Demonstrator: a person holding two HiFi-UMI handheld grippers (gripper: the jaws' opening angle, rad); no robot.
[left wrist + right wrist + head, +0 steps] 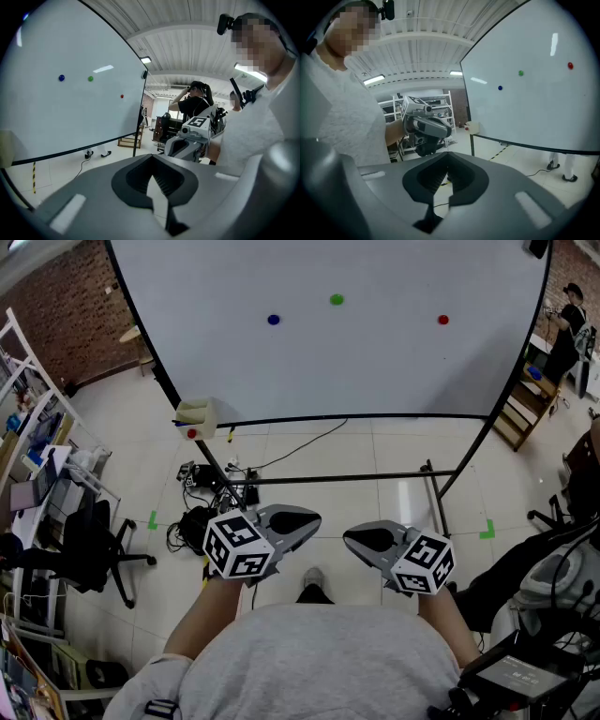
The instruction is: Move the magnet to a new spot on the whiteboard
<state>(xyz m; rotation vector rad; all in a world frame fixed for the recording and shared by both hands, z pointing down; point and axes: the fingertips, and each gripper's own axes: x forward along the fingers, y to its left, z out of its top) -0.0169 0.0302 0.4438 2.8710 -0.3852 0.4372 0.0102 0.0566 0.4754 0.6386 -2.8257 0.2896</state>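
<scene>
While left gripper [312, 519], right gripper [350, 537] hold fingers closed, empty, blue magnet [273, 320], green magnet [337, 299], red magnet [442, 320] look round, perhaps domed.

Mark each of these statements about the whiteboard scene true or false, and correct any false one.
1. The whiteboard carries a blue magnet, a green magnet and a red magnet. True.
2. The left claw and the right claw are both shut. True.
3. The right claw holds the red magnet. False: it holds nothing and is well away from the board.
4. In the head view the blue magnet is the rightmost. False: it is the leftmost; the red magnet is rightmost.
5. The left claw touches the whiteboard. False: it is close to the person, apart from the board.
</scene>
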